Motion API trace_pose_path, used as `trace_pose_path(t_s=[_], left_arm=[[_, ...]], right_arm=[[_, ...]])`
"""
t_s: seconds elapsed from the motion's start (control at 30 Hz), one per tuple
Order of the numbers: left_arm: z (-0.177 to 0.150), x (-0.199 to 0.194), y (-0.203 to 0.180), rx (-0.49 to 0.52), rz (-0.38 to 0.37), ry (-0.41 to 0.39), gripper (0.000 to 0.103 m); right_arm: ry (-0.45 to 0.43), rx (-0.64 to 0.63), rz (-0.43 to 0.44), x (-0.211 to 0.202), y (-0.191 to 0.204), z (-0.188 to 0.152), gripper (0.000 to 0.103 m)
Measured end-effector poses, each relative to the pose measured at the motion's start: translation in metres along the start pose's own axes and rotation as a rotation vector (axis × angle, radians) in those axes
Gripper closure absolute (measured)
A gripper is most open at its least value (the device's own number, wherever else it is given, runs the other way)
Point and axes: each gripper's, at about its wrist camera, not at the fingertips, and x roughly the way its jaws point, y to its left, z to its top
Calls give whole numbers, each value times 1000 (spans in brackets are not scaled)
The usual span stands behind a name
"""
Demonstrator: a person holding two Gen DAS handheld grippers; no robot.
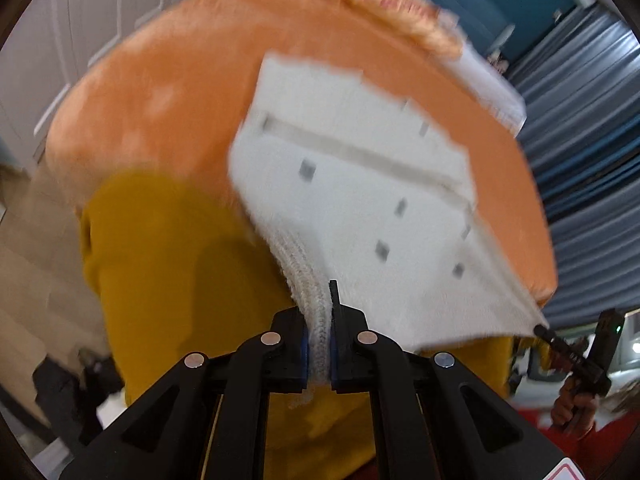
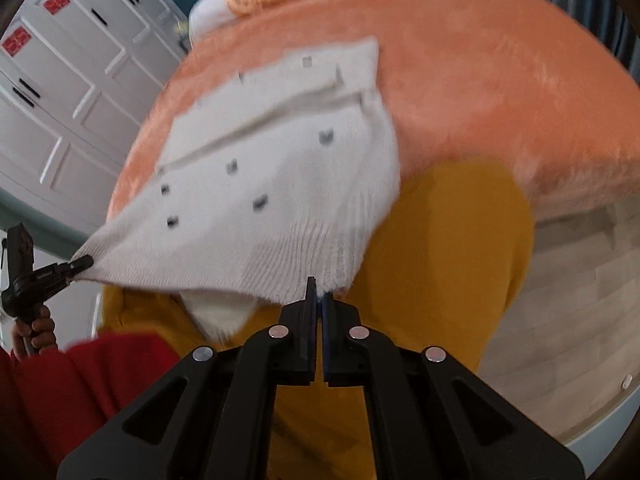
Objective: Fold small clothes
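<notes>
A small white knitted garment (image 1: 360, 200) with grey dots lies partly on an orange bed (image 1: 168, 92), its near ribbed hem lifted off the edge. My left gripper (image 1: 320, 320) is shut on one corner of the hem. My right gripper (image 2: 319, 300) is shut on the other corner of the garment (image 2: 272, 184). Each gripper shows in the other's view, the right one (image 1: 544, 330) at the lower right, the left one (image 2: 82, 262) at the left. The hem is stretched between them.
The orange bed (image 2: 500, 80) carries a patterned pillow (image 1: 384, 4) at its far end. My yellow trousers (image 2: 440, 248) and red sleeve (image 2: 80, 392) fill the near space. White cabinet doors (image 2: 72, 72) stand on one side, blue-grey curtains (image 1: 592, 168) on the other. Wooden floor (image 2: 560, 300) lies beside the bed.
</notes>
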Motion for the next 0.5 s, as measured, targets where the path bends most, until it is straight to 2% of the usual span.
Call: trace_pose_path(t_s=[0.07,0.17,0.23,0.3,0.4,0.5], left_arm=[[26,-8,-9,22,-25,-95,99],[71,-13,-23,48,-64,-249,99],[105,-7,-30,60,-77,-344,99],[130,4,-32,54,-70,-411,99],[165,29,-31,14,-64,-462,99],[192,59,-36,13,-34,-490,99]], right_arm=[[-84,-22,3,-10,4,23,103],[-257,-51,14,-19,8,68,103],[-382,-54,18,-15,10,101,103],[-454,-39,28,-5,8,127,103],[-533,-11,30,14,4,163,103],[-575,11,29,32,1,192,103]])
